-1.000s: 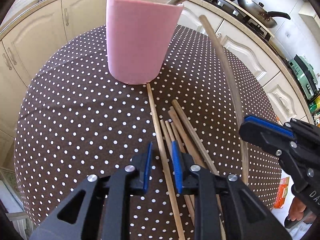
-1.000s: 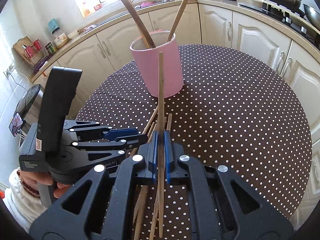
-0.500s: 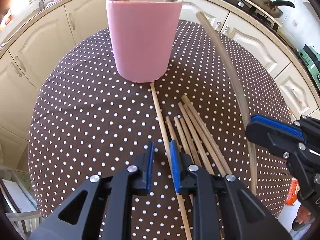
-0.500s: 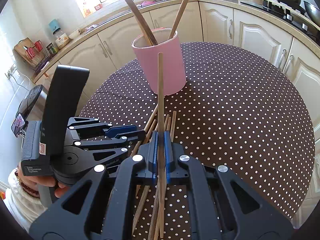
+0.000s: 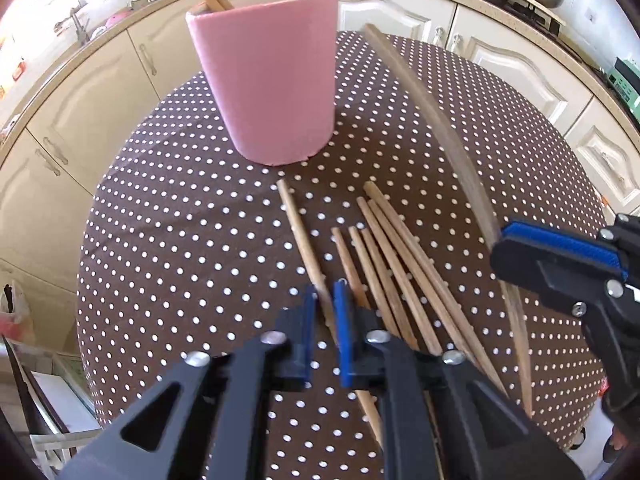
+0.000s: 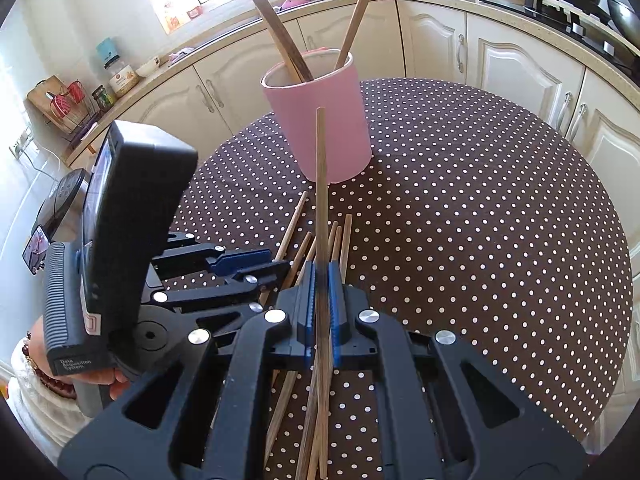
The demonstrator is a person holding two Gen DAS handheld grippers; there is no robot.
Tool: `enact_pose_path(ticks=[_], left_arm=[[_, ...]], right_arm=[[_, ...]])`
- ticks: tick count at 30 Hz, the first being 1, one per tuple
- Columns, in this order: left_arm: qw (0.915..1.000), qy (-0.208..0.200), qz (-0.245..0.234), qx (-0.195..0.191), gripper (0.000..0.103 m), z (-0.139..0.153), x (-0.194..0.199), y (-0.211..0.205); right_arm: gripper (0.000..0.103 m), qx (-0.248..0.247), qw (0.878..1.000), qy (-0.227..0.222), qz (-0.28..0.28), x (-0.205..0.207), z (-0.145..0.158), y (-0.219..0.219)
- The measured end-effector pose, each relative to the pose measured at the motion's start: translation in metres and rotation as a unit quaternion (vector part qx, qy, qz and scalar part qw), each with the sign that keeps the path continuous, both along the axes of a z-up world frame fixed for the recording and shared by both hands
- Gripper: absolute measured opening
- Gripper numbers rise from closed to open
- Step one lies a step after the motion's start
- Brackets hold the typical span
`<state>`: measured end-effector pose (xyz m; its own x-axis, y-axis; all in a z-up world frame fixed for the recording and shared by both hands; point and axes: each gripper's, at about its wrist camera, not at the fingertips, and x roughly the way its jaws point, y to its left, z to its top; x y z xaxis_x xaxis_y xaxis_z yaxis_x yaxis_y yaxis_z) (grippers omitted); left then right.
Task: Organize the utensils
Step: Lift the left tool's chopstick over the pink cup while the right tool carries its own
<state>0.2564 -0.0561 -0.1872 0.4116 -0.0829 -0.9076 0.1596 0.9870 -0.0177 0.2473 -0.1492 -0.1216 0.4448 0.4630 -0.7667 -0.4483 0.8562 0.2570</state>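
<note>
Round table [image 6: 500, 216] in a brown polka-dot cloth, pink holder [image 5: 268, 76] upright near its far side with three wooden sticks leaning inside. Just in front of the holder, loose chopsticks [image 5: 396, 264] fanned flat on the cloth. Left gripper [image 5: 323, 312] down at the near end of that fan, blue pads pinched on a single chopstick [image 5: 300, 236] whose far tip points at the holder's base. Right gripper [image 6: 322, 300] clamped tight on a darker chopstick [image 6: 321, 184], raised clear of the cloth and aimed at the holder's front wall. Behind the holder, cream cabinets [image 6: 516, 68].
</note>
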Motion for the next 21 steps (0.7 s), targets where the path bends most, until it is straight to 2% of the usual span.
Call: enact_pose_path(ticks=[2,6,10,12,15,16,20,21], left_arm=[[0.9998,-0.011,0.005,-0.018,0.006,0.001,-0.002,0.009],[0.996,-0.058,0.019,-0.065,0.005,0.016,-0.015,0.026],[0.9829,-0.143,0.021,-0.114,0.005,0.056,-0.032,0.043],[0.9721,-0.187,0.024,-0.139,0.005,0.075,-0.039,0.053],[0.9483,-0.259,0.031,-0.181,0.005,0.103,-0.046,0.065],[0.9376,-0.285,0.035,-0.197,0.005,0.111,-0.048,0.07],[0.901,-0.374,0.056,-0.212,0.005,0.136,-0.051,0.08],[0.8943,-0.387,0.06,-0.216,0.005,0.144,-0.044,0.079]], right_arm=[[0.007,0.004,1.0,-0.002,-0.003,-0.001,0.0,-0.003],[0.007,0.022,0.999,-0.02,-0.013,-0.005,0.007,-0.011],[0.007,0.037,0.998,-0.054,-0.023,-0.011,0.022,-0.019],[0.007,0.044,0.995,-0.08,-0.029,-0.016,0.033,-0.022],[0.007,0.058,0.991,-0.117,-0.037,-0.02,0.051,-0.024],[0.007,0.064,0.988,-0.134,-0.041,-0.021,0.059,-0.025],[0.007,0.091,0.976,-0.19,-0.059,-0.019,0.086,-0.028],[0.007,0.097,0.972,-0.204,-0.064,-0.016,0.093,-0.028]])
